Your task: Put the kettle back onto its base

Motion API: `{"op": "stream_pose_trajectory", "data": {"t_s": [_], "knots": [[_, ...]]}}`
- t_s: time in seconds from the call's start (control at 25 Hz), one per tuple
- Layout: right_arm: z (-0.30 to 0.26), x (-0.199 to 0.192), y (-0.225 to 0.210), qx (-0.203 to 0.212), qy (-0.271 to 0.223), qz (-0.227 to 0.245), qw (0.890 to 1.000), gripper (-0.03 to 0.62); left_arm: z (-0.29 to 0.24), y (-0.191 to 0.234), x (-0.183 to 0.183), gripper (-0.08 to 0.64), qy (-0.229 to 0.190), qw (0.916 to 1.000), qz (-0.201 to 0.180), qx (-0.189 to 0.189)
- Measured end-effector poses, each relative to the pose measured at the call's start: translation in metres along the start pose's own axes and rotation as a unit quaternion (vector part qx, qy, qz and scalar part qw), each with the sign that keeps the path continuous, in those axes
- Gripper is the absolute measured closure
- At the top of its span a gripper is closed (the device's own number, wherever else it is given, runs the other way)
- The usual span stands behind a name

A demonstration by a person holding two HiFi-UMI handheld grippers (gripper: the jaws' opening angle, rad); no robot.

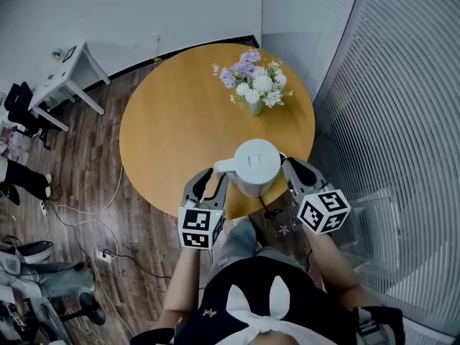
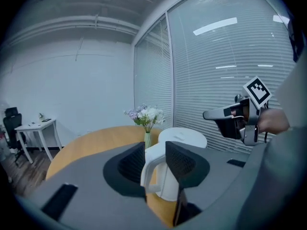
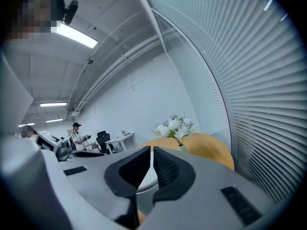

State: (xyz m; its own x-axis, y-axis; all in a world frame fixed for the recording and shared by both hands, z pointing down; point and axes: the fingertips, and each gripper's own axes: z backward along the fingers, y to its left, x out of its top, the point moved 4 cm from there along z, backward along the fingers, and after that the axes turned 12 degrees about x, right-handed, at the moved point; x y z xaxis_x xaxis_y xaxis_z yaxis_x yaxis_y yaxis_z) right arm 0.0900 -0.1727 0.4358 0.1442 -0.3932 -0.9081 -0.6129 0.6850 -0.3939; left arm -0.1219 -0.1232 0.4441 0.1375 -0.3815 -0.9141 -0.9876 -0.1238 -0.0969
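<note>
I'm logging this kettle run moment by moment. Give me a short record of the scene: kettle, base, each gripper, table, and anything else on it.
kettle: white, at the table's near edge
base: not clearly in view
left gripper: jaws closed on the kettle's handle
right gripper: by the kettle's right side, jaws nearly together, nothing seen between them
table: round, wooden
also on table: vase of flowers, far side

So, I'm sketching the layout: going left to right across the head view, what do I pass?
white side table → left gripper → kettle → right gripper
</note>
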Motion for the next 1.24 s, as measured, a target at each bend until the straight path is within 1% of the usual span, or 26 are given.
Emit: {"op": "stream_pose_trajectory", "data": {"t_s": [0.04, 0.12, 0.2, 0.28, 0.4, 0.48, 0.6, 0.72, 0.88, 1.0, 1.24], "knots": [[0.000, 0.002, 0.006, 0.008, 0.001, 0.016, 1.000, 0.558, 0.005, -0.002, 0.006, 0.433, -0.010, 1.0000, 0.001, 0.001], [0.001, 0.005, 0.018, 0.018, 0.007, 0.050, 0.999, 0.563, 0.013, -0.005, 0.017, 0.491, -0.029, 0.9996, 0.002, 0.003], [0.002, 0.007, 0.028, 0.024, 0.013, 0.079, 0.996, 0.566, 0.019, -0.009, 0.026, 0.510, -0.045, 0.9990, -0.003, 0.006], [0.003, 0.007, 0.035, 0.028, 0.015, 0.094, 0.995, 0.567, 0.024, -0.013, 0.031, 0.517, -0.056, 0.9983, -0.011, 0.012], [0.006, 0.006, 0.041, 0.031, 0.016, 0.098, 0.995, 0.568, 0.029, -0.017, 0.032, 0.525, -0.060, 0.9980, -0.012, 0.017], [0.008, 0.006, 0.044, 0.030, 0.017, 0.100, 0.994, 0.568, 0.031, -0.021, 0.033, 0.528, -0.057, 0.9983, -0.005, 0.010], [0.011, 0.007, 0.049, 0.027, 0.017, 0.101, 0.994, 0.568, 0.034, -0.026, 0.035, 0.532, -0.047, 0.9988, 0.016, -0.004], [0.015, 0.006, 0.053, 0.025, 0.017, 0.101, 0.994, 0.568, 0.038, -0.031, 0.039, 0.534, -0.049, 0.9980, 0.037, -0.016], [0.019, 0.005, 0.058, 0.029, 0.014, 0.103, 0.994, 0.568, 0.041, -0.034, 0.038, 0.534, -0.051, 0.9979, 0.037, -0.018], [0.022, 0.005, 0.064, 0.037, 0.008, 0.108, 0.993, 0.568, 0.045, -0.038, 0.037, 0.534, -0.050, 0.9975, 0.039, -0.028], [0.022, 0.002, 0.074, 0.063, -0.006, 0.102, 0.993, 0.568, 0.049, -0.042, 0.031, 0.533, -0.044, 0.9978, 0.029, -0.039]]}}
